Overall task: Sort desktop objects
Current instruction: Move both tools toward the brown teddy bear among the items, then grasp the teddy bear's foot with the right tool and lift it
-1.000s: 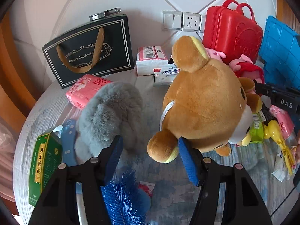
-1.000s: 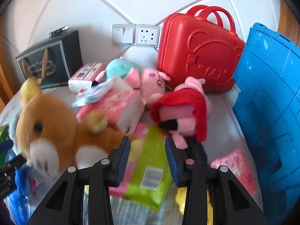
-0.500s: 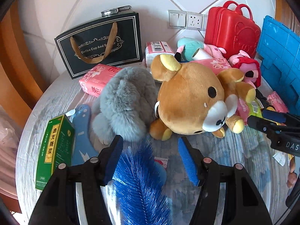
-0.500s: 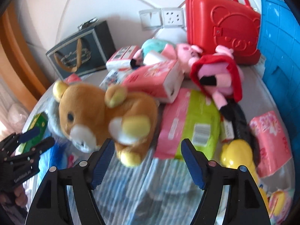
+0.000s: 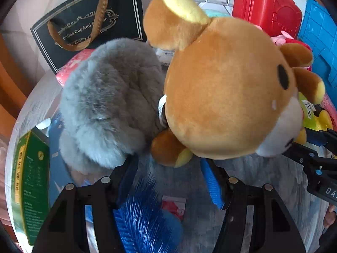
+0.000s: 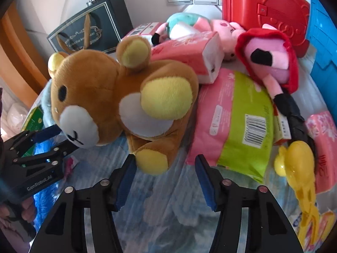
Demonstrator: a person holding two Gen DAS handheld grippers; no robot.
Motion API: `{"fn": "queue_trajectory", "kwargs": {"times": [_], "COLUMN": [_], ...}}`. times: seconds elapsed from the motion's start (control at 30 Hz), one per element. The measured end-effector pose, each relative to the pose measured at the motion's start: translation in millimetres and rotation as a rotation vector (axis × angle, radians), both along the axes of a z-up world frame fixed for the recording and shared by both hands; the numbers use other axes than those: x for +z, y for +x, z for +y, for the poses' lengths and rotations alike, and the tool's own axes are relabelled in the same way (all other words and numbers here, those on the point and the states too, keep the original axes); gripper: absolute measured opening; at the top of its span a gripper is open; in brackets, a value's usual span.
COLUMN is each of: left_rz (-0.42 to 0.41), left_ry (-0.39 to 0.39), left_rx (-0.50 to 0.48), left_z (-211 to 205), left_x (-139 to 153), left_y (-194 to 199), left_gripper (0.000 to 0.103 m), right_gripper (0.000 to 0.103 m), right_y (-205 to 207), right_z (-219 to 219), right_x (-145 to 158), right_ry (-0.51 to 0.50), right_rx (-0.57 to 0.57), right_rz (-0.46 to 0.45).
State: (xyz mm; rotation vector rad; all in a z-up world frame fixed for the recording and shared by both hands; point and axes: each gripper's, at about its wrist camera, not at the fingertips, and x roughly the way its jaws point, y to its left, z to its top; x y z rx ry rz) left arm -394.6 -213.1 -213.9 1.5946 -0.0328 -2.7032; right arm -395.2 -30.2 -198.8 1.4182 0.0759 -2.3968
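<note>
A brown plush bear [image 5: 221, 94] lies on the round table [image 6: 168, 210], leaning on a grey furry plush [image 5: 109, 97]. My left gripper [image 5: 169, 181] is open just below the bear's hind foot, above a blue bristle brush [image 5: 143, 217]. In the right wrist view the left gripper [image 6: 35, 147] sits at the bear's [image 6: 118, 97] muzzle. My right gripper [image 6: 166, 179] is closing, with the bear's yellow-soled foot [image 6: 151, 160] between the fingertips. The left pad is at the foot and the right pad stands apart from it.
A pink-and-green wipes pack [image 6: 246, 116], a red-hooded pink plush [image 6: 271, 59], a yellow toy [image 6: 299, 164] and a pink tissue pack [image 6: 189, 50] crowd the right. A red case [image 6: 263, 6], a blue crate [image 6: 324, 42] and a black gift bag [image 5: 84, 27] line the back. A green box [image 5: 29, 185] lies left.
The bear went from tilted with its back to the left camera to lying on the table. Both grippers dropped close to it. The right jaws spread wide, then narrowed around its foot.
</note>
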Motion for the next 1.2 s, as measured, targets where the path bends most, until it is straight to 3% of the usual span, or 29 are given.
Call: {"fn": "queue_trajectory", "kwargs": {"times": [0.07, 0.1, 0.13, 0.17, 0.23, 0.47, 0.57, 0.8, 0.93, 1.07, 1.2], "left_rz": [-0.004, 0.004, 0.025, 0.043, 0.063, 0.149, 0.145, 0.09, 0.119, 0.189, 0.252], "left_ry": [0.037, 0.057, 0.08, 0.096, 0.106, 0.1, 0.112, 0.093, 0.05, 0.017, 0.02], "left_rx": [0.01, 0.013, 0.008, 0.003, -0.005, -0.023, -0.024, -0.007, -0.017, -0.017, -0.019], "left_z": [-2, -4, -4, -5, -5, 3, 6, 11, 15, 19, 23], "left_x": [-5, -4, -1, 2, 9, 48, 58, 48, 48, 68, 99], "left_y": [-7, -9, -9, -9, -6, 39, 56, 63, 64, 74, 88], "left_gripper": [0.06, 0.058, 0.039, 0.031, 0.028, 0.025, 0.025, 0.025, 0.023, 0.022, 0.019], "right_gripper": [0.049, 0.036, 0.032, 0.031, 0.03, 0.029, 0.029, 0.031, 0.031, 0.027, 0.025], "right_y": [-5, -6, -7, -7, -7, 13, 22, 29, 26, 33, 45], "right_z": [-2, -2, -1, -1, 1, 10, 15, 20, 17, 12, 15], "right_x": [-1, 1, 5, 9, 20, 56, 68, 58, 48, 62, 95], "right_ry": [-0.001, -0.003, -0.014, -0.017, -0.019, -0.048, -0.062, -0.078, -0.074, -0.028, -0.039], "right_rx": [0.009, 0.01, 0.011, 0.012, 0.017, 0.038, 0.048, 0.028, 0.028, 0.043, 0.051], "right_rz": [0.002, 0.017, 0.034, 0.049, 0.085, 0.124, 0.113, 0.05, 0.03, 0.112, 0.201]}}
